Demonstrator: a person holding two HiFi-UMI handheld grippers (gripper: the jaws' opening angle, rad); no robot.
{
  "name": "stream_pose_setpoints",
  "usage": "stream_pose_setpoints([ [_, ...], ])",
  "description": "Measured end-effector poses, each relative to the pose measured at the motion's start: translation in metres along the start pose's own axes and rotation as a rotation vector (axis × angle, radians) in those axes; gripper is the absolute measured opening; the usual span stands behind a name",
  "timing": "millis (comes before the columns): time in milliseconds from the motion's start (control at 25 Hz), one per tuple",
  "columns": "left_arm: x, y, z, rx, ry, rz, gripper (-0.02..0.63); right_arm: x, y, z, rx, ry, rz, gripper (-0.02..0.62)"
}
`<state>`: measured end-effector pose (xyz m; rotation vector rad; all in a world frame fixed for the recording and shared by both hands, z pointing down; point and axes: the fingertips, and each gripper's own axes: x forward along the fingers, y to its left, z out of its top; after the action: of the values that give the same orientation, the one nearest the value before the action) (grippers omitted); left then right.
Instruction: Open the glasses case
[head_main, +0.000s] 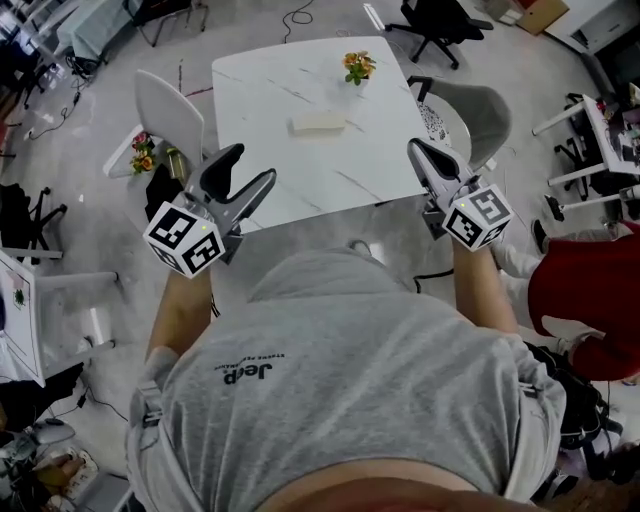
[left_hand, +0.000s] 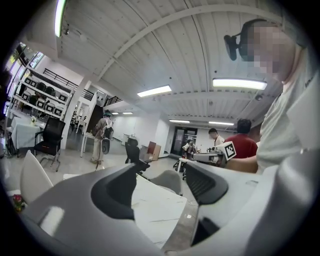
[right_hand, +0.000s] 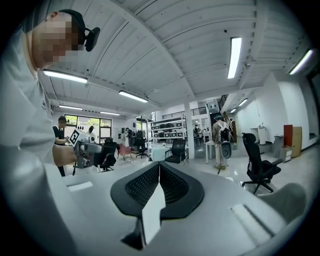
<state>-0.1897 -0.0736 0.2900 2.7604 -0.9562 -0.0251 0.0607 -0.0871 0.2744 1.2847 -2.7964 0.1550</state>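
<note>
The glasses case (head_main: 318, 122) is a cream oblong lying flat on the white marble table (head_main: 300, 170), near its middle and shut. Both grippers hang over the table's near edge, well short of the case. My left gripper (head_main: 250, 168) is open with nothing between its jaws; in the left gripper view (left_hand: 160, 187) a strip of the table (left_hand: 155, 207) shows through the gap. My right gripper (head_main: 421, 152) is shut and empty, its black pads pressed together in the right gripper view (right_hand: 159, 172). Neither gripper view shows the case.
A small pot of orange flowers (head_main: 357, 67) stands at the table's far edge. A white chair (head_main: 168, 105) is at the table's left and a grey chair (head_main: 478, 110) at its right. A person in red (head_main: 590, 300) sits near my right side.
</note>
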Motion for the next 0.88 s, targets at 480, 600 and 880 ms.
stream_pose_setpoints([
  [480,0.142,0.035,-0.009,0.016,0.032,0.137,0.334,0.069,-0.158,-0.008,0.005,-0.014,0.206,0.008],
  [600,0.179,0.043,-0.010,0.021,0.041,0.175,0.334,0.090,-0.198,-0.005,-0.015,-0.020,0.267,0.008],
  [880,0.216,0.070,-0.036,0.047,0.115,0.185,0.334,0.145,-0.235,-0.032,0.004,-0.023,0.315,0.008],
])
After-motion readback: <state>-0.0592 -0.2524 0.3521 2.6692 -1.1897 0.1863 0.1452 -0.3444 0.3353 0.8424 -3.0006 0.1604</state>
